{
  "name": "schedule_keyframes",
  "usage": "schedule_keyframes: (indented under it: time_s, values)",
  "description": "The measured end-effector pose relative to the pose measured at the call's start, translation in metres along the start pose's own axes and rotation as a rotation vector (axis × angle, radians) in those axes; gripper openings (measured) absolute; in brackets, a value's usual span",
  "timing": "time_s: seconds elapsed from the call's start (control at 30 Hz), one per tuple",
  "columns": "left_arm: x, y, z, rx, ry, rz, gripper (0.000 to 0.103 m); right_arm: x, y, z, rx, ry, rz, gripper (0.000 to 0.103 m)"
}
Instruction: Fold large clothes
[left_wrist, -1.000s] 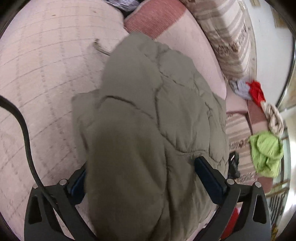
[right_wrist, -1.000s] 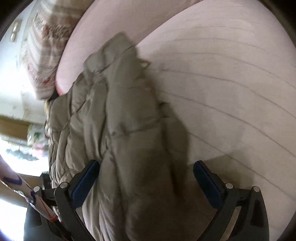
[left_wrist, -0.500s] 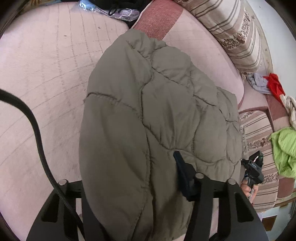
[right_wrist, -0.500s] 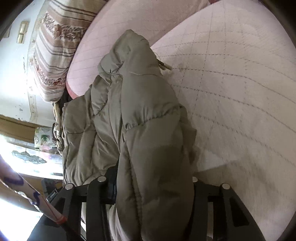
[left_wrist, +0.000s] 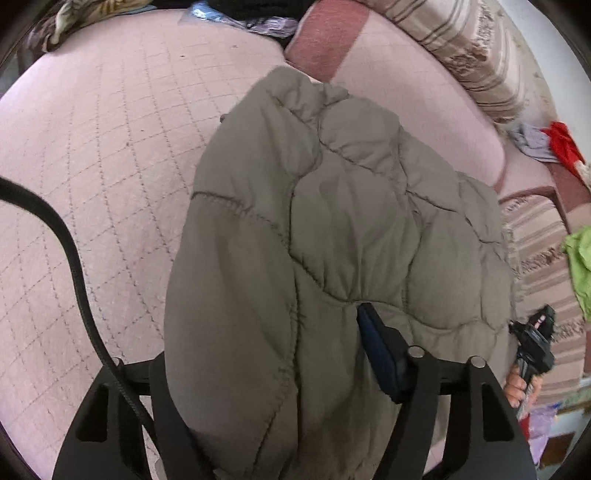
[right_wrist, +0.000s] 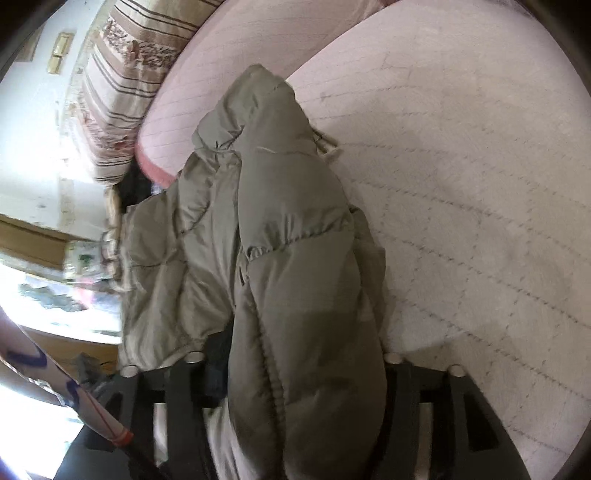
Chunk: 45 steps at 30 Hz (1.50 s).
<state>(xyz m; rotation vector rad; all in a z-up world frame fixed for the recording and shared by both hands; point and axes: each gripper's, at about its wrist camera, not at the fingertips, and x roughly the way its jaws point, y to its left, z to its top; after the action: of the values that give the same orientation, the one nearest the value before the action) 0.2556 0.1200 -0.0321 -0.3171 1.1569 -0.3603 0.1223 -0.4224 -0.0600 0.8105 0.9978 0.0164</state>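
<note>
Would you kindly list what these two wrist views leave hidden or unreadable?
- Left wrist view: the left tool has its left finger buried under the olive quilted jacket.
- Right wrist view: the right tool has both pads covered by jacket folds, so pad contact is unclear.
- Left wrist view: the green cloth is cut off by the frame edge.

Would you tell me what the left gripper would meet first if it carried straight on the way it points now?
The left gripper would meet the olive quilted jacket at once: its bulk already fills the opening jaws, with the pink bedspread probably beneath.
</note>
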Motion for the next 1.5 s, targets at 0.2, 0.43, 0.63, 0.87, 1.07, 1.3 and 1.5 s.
schedule_keyframes:
  time_s: [0.2, 0.43, 0.63, 0.87, 1.07, 1.3, 1.5]
  values:
    - [-0.035, -0.008, -0.007, 0.022, -0.053, 0.037, 0.070, -0.044, 0.041, -0.008, -0.122, -0.170, -0.240, 0.085]
    - [-0.082, -0.001, -0.024, 0.033, -0.158, 0.184, 0.070, -0.103, 0.083, -0.029, -0.300, -0.309, -0.374, 0.087]
    - [-0.092, -0.049, -0.041, 0.167, -0.209, 0.281, 0.070, -0.087, 0.139, -0.052, -0.470, -0.321, -0.353, 0.086]
    - [-0.033, -0.105, -0.040, 0.279, -0.196, 0.386, 0.070, -0.007, 0.199, -0.047, -0.538, -0.250, -0.318, 0.066]
    - [0.009, -0.107, -0.026, 0.272, -0.241, 0.427, 0.078, 0.065, 0.217, -0.016, -0.526, -0.197, -0.332, 0.066]
    - [0.028, -0.095, -0.004, 0.244, -0.302, 0.384, 0.089, 0.119, 0.193, 0.008, -0.473, -0.166, -0.395, 0.075]
    - [0.035, -0.096, 0.002, 0.234, -0.314, 0.409, 0.093, 0.117, 0.194, 0.012, -0.468, -0.169, -0.410, 0.079]
